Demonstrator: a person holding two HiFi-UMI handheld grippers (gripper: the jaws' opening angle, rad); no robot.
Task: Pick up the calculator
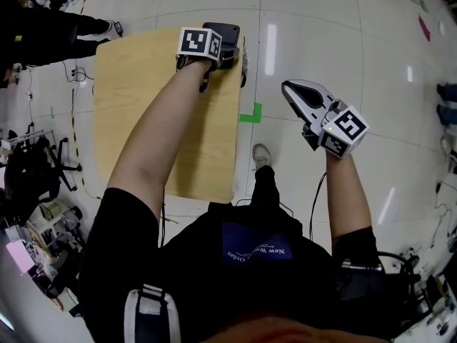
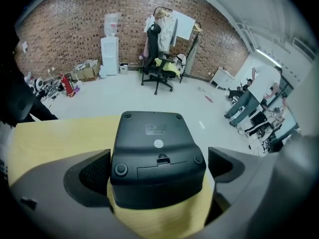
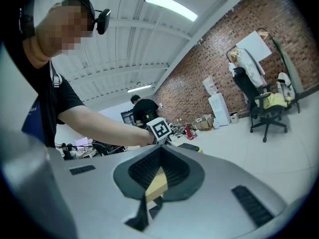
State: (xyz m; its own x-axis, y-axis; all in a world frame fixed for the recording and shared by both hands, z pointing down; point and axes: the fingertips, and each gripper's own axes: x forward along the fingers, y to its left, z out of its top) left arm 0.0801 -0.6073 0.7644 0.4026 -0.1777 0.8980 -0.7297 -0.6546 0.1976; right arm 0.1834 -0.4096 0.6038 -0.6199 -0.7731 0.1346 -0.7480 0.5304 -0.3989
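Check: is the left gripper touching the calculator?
Cannot tell. Left gripper view: calculator between open jaws, table showing beside its right edge, but its left edge overlaps that pad.

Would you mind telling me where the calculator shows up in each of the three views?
Head view: calculator at the table's far edge, partly under a marker cube.
Left gripper view: centre frame, between the open jaws.
Right gripper view: probably the small dark slab right of that cube.
Shared landmark: the yellow table.
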